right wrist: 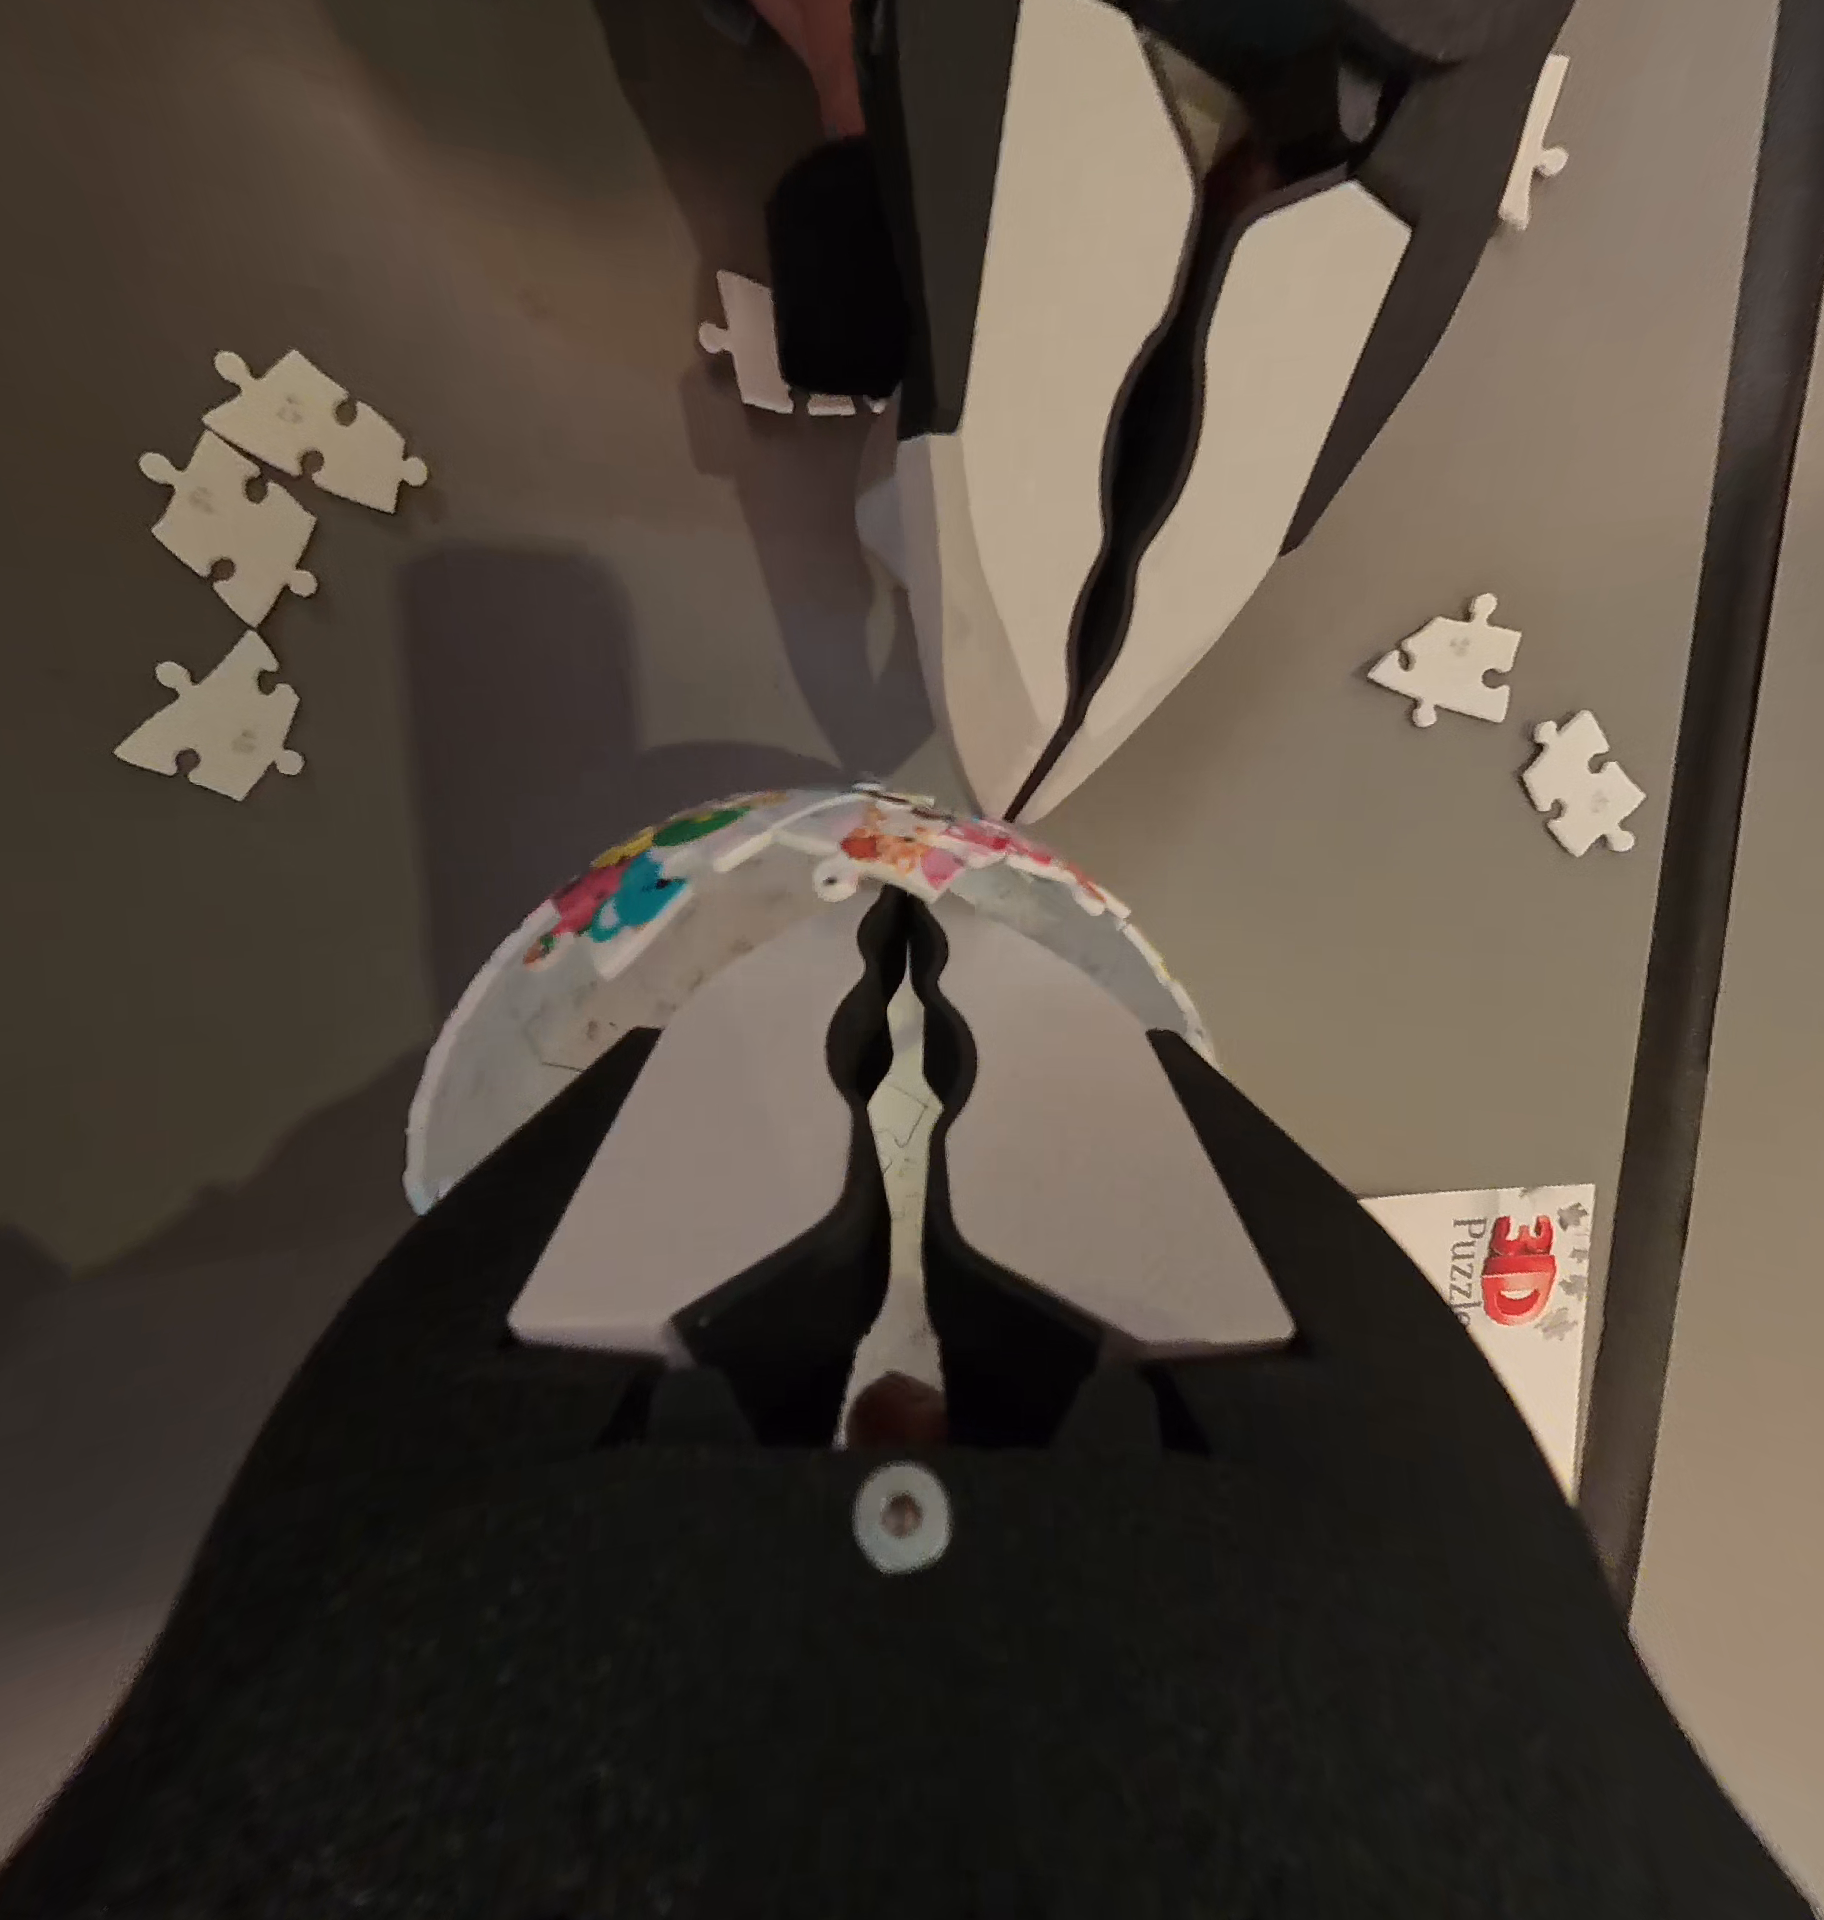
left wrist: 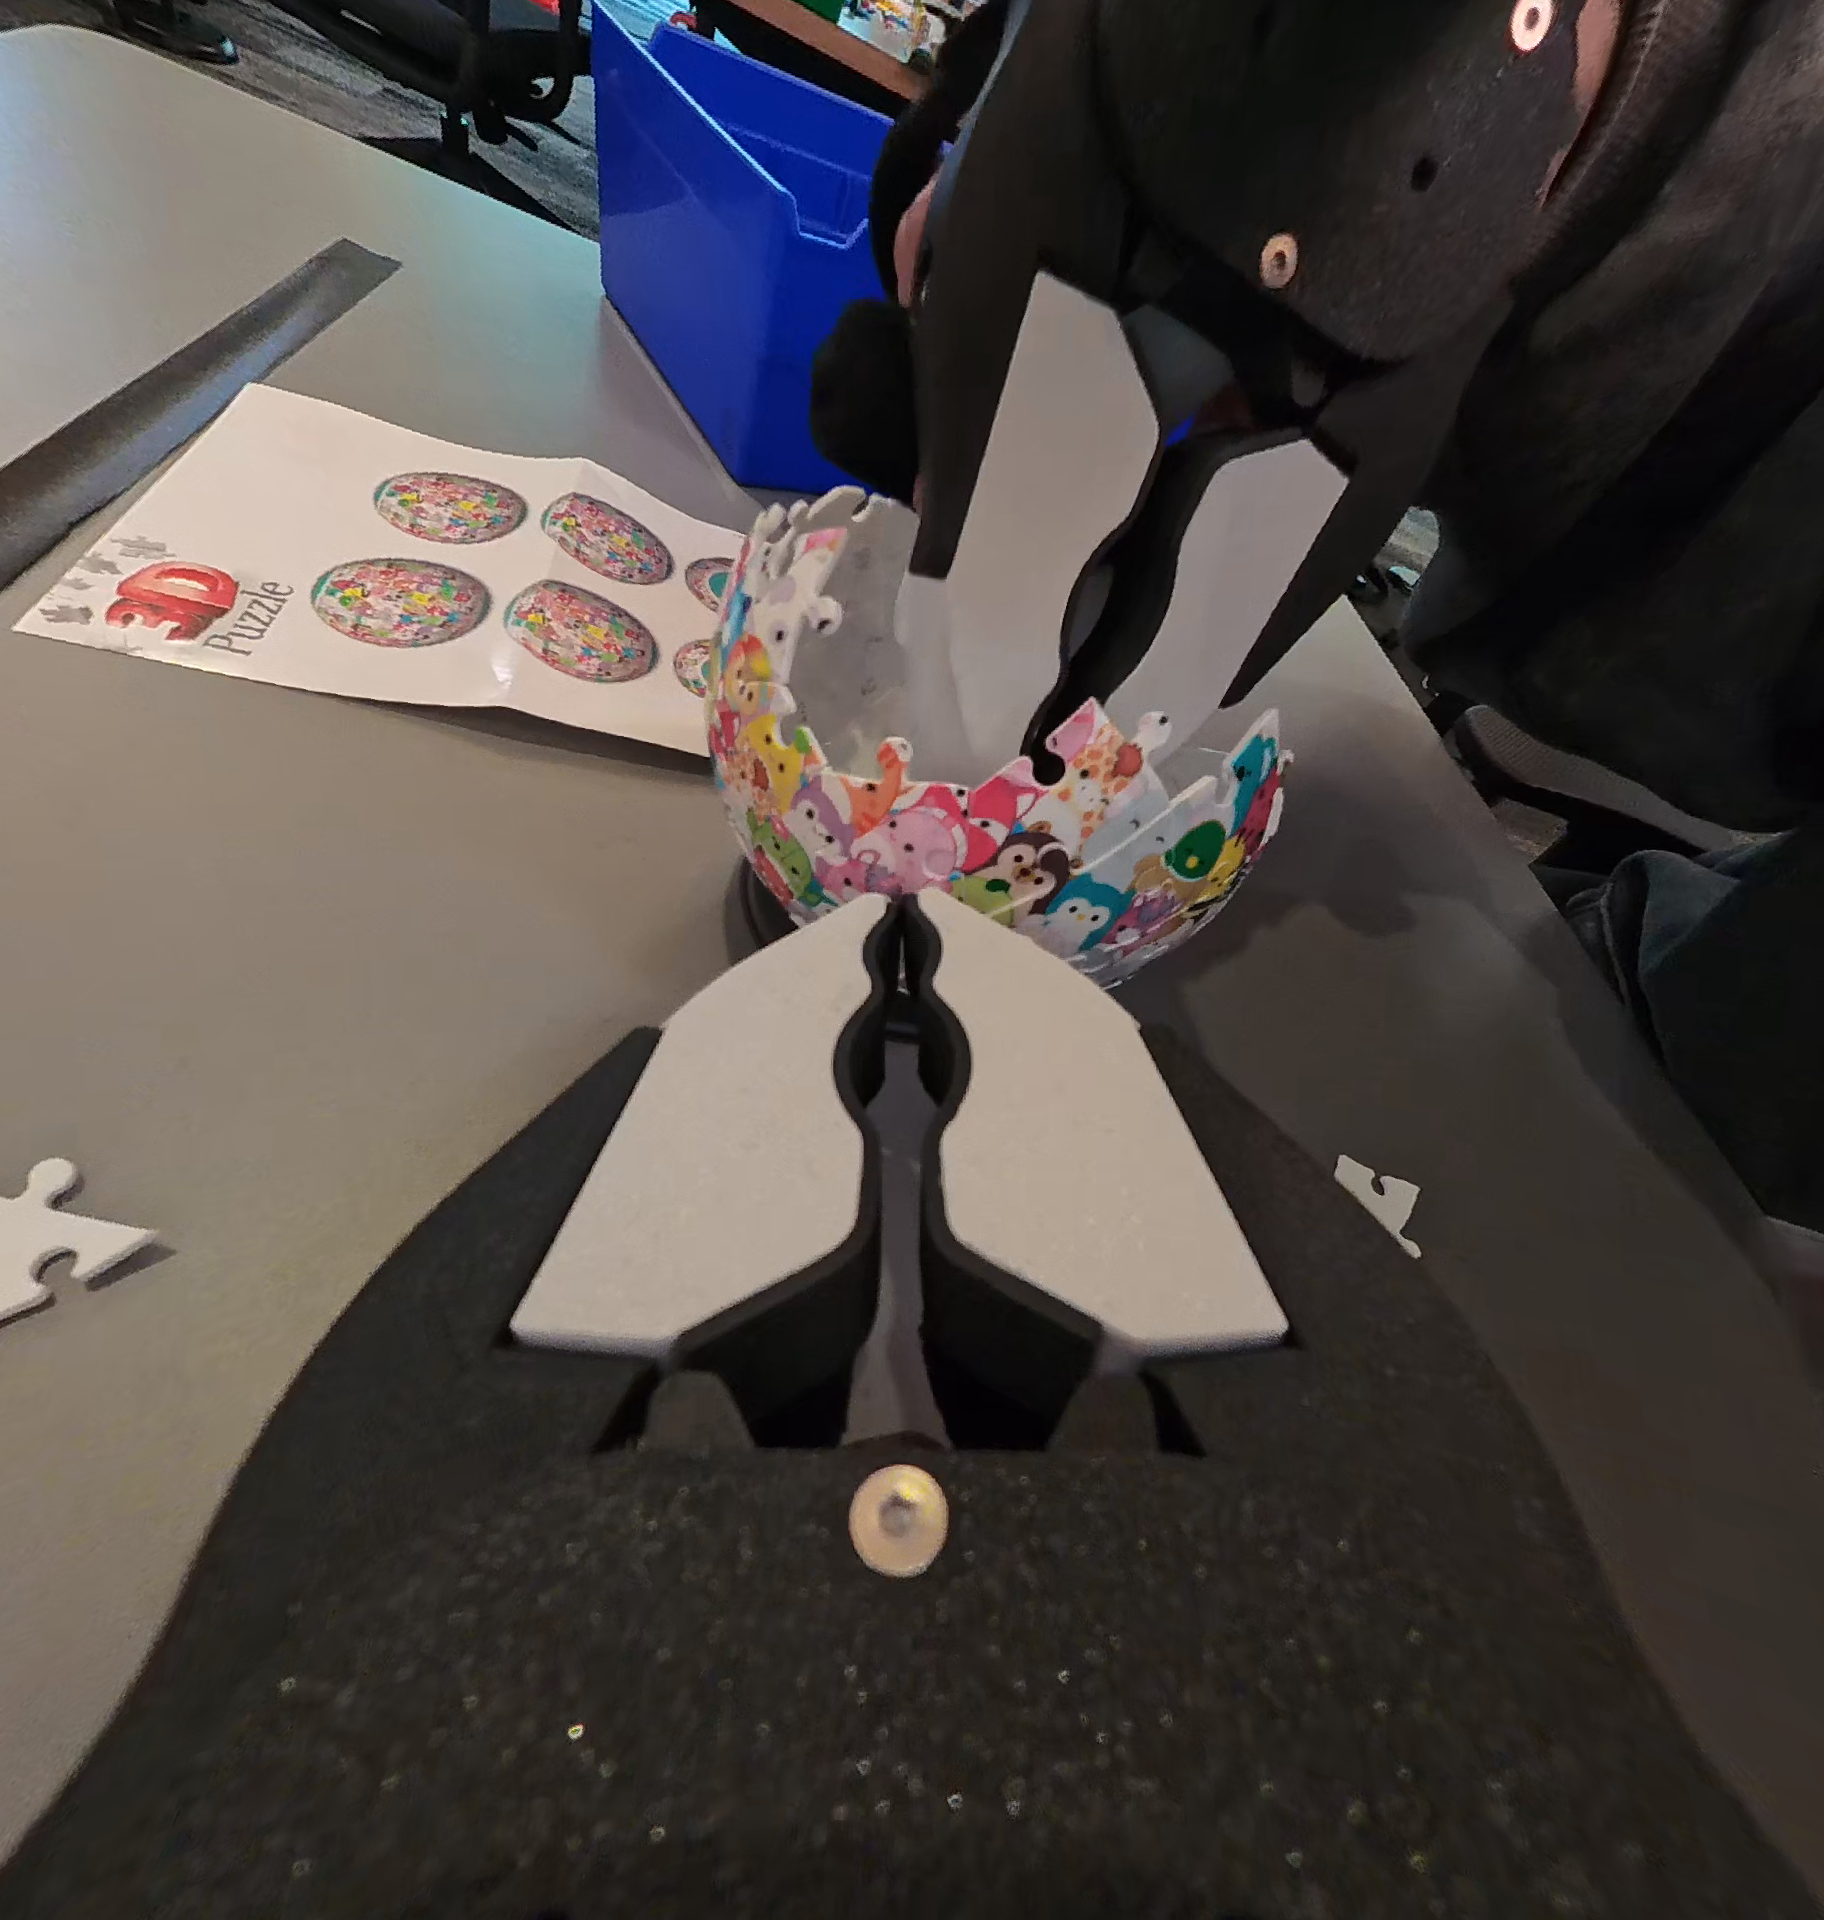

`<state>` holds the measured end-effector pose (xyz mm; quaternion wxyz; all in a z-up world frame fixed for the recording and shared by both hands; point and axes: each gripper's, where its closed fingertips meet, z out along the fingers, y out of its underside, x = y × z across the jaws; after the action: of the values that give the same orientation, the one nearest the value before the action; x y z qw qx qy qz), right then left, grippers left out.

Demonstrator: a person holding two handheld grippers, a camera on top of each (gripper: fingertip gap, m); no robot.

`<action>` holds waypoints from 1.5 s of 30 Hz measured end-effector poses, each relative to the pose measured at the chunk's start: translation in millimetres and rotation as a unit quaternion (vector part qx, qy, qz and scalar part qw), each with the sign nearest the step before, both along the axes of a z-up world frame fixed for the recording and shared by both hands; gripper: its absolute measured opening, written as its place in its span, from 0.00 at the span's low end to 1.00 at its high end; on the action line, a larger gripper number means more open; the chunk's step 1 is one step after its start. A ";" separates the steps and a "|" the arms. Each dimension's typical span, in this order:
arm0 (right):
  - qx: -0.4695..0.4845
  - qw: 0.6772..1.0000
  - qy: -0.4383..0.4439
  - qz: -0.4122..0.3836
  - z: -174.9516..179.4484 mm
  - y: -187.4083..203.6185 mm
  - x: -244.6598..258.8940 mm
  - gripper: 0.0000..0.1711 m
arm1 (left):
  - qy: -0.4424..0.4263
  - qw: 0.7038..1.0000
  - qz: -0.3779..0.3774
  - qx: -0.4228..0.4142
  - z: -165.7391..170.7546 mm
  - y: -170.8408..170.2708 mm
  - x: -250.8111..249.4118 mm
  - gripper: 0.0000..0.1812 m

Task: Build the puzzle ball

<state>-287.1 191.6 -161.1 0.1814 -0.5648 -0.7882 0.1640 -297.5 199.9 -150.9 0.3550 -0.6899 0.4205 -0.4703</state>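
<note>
Your left gripper (left wrist: 903, 909), fingers closed, touches the half-built puzzle ball (left wrist: 991, 831); your right gripper (right wrist: 900, 904) pinches its rim piece (right wrist: 887, 857) on the worktop (left wrist: 368, 883).

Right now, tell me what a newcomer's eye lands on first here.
The half-built puzzle ball, a bright cartoon-covered bowl at the table's centre, grabs attention. The right gripper dips onto its rim from above while the left gripper meets its near side. Behind, a blue bin; white loose pieces lie scattered.
</note>
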 end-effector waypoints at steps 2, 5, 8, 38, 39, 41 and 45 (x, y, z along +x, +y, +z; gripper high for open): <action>-0.006 1.000 -0.002 0.001 -1.6 -0.5 0.0 0.00 | 0.001 1.000 -0.001 0.000 -0.3 -0.1 0.2 0.00; -0.018 1.000 0.005 0.002 -2.2 -2.3 -1.5 0.00 | 0.004 1.000 -0.003 0.001 -0.9 -0.9 0.7 0.00; -0.029 0.999 0.018 0.001 -2.2 -3.1 -3.7 0.00 | 0.007 1.000 -0.007 0.003 -1.8 -2.9 1.6 0.00; -0.043 0.999 0.026 -0.004 1.7 -4.6 -5.5 0.00 | 0.003 1.000 0.011 -0.003 -0.9 7.1 4.6 0.00; -0.044 0.999 0.026 -0.003 1.3 -5.1 -5.4 0.00 | 0.004 1.000 0.010 -0.002 -1.1 6.9 4.9 0.00; -0.046 0.999 0.028 -0.003 1.1 -6.0 -5.5 0.00 | 0.004 1.000 0.010 -0.003 -1.1 6.8 4.8 0.00; -0.023 1.000 0.014 -0.005 -0.7 -0.3 0.8 0.00 | -0.001 1.000 0.016 -0.007 -0.2 11.0 3.0 0.00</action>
<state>-286.3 191.3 -161.9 0.1797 -0.5703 -0.7789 0.1891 -294.5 210.9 -151.1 0.3580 -0.6988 0.4054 -0.4682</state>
